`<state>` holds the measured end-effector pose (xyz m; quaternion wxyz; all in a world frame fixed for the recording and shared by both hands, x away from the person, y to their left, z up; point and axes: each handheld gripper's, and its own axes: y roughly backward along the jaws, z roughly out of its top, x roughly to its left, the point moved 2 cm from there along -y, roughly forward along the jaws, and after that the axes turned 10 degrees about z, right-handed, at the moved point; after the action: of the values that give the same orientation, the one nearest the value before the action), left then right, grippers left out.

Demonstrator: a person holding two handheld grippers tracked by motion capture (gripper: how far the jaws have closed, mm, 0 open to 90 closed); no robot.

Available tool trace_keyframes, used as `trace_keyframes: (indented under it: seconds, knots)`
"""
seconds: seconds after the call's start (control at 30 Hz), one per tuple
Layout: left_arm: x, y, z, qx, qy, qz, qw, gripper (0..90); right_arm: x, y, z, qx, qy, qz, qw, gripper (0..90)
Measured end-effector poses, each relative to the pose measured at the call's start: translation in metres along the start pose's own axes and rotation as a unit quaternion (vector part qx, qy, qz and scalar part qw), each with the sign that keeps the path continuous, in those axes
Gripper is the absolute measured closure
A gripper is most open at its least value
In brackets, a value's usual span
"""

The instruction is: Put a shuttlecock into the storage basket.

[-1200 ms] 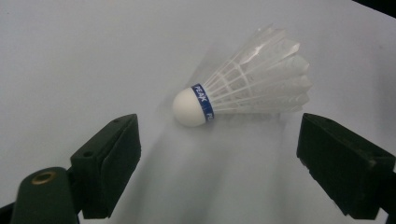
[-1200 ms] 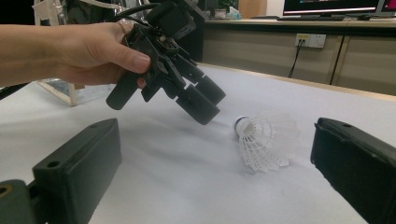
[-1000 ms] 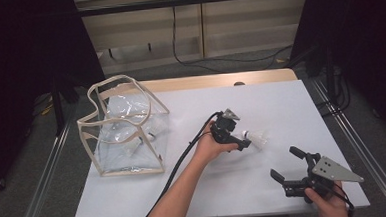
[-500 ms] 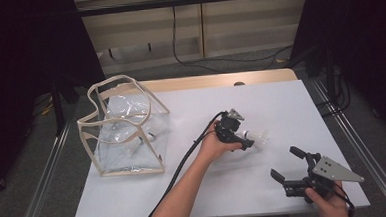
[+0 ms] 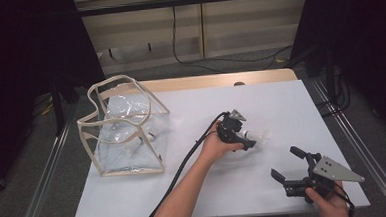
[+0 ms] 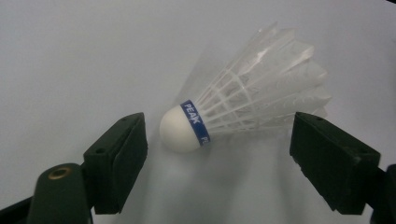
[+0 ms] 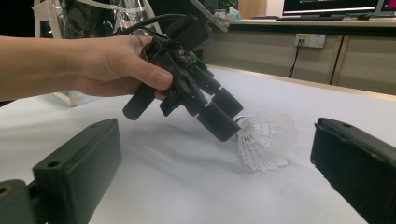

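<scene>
The shuttlecock (image 6: 243,102) lies on its side on the white counter (image 5: 281,109), right of centre and nearer the front edge than the back. The left gripper (image 5: 249,141) is angled down over it, fingers (image 6: 116,163) standing wide to either side of the cork end; they have just been closing, with the shuttlecock between them but no pad touching it. The right gripper (image 5: 290,164) rests near the front right corner, apart from the shuttlecock, fingers (image 7: 77,175) spread wide and holding nothing. A clear bag (image 5: 127,127) stands upright toward the left edge, well apart from both.
</scene>
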<state>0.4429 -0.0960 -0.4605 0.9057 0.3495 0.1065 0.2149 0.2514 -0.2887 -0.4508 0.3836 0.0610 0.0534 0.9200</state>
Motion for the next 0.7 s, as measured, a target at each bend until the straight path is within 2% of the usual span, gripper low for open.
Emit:
trace_keyframes:
  seconds: [0.13,0.27,0.6,0.7]
  knots:
    - [-0.0002,0.0008,0.0002,-0.002,-0.013,0.0,0.9999,24.0,0.0001,0.0001,0.0002,-0.001,-0.001,0.001,1.0,1.8]
    - [-0.0016,0.0012,0.0009,-0.004,-0.017,0.0,0.9998,26.6,0.0,0.0001,0.0001,0.0,0.0,0.001,1.0,1.7]
    - [-0.0017,-0.0018,0.0011,-0.009,-0.017,-0.002,0.9998,27.8,-0.0002,-0.0001,0.0,-0.003,-0.005,0.002,1.0,1.8]
    - [-0.0011,-0.0034,0.0016,-0.01,-0.022,-0.001,0.9997,28.4,-0.0002,-0.0001,-0.0001,-0.003,-0.005,0.002,1.0,1.8]
